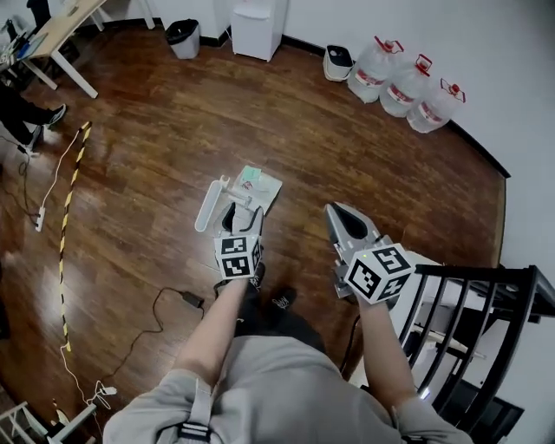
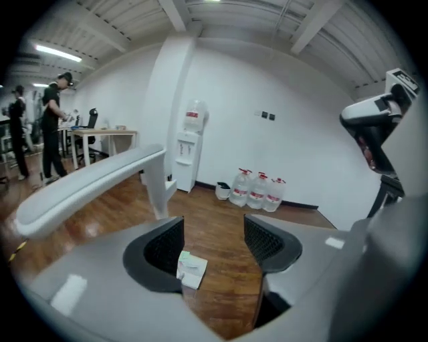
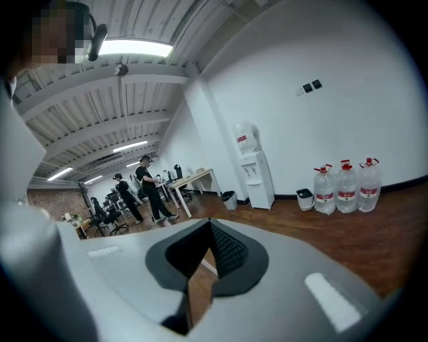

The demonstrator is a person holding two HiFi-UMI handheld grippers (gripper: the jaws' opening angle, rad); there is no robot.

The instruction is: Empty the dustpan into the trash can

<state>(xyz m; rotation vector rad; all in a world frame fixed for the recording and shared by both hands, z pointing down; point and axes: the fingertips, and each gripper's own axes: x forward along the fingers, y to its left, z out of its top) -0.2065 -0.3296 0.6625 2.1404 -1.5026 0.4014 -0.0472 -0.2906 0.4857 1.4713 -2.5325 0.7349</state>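
Note:
A white dustpan lies on the wooden floor with bits of litter in it, and its long white handle rises on its left. My left gripper hangs just above the pan, beside the handle. In the left gripper view its jaws are open with nothing between them, the pan shows through the gap and the handle runs past on the left. My right gripper is to the right of the pan, shut and empty. A black trash can stands far off by the wall.
A white water dispenser, a small white bin and three water jugs line the far wall. A black railing is close on my right. A cable and striped tape lie left. People stand by a desk.

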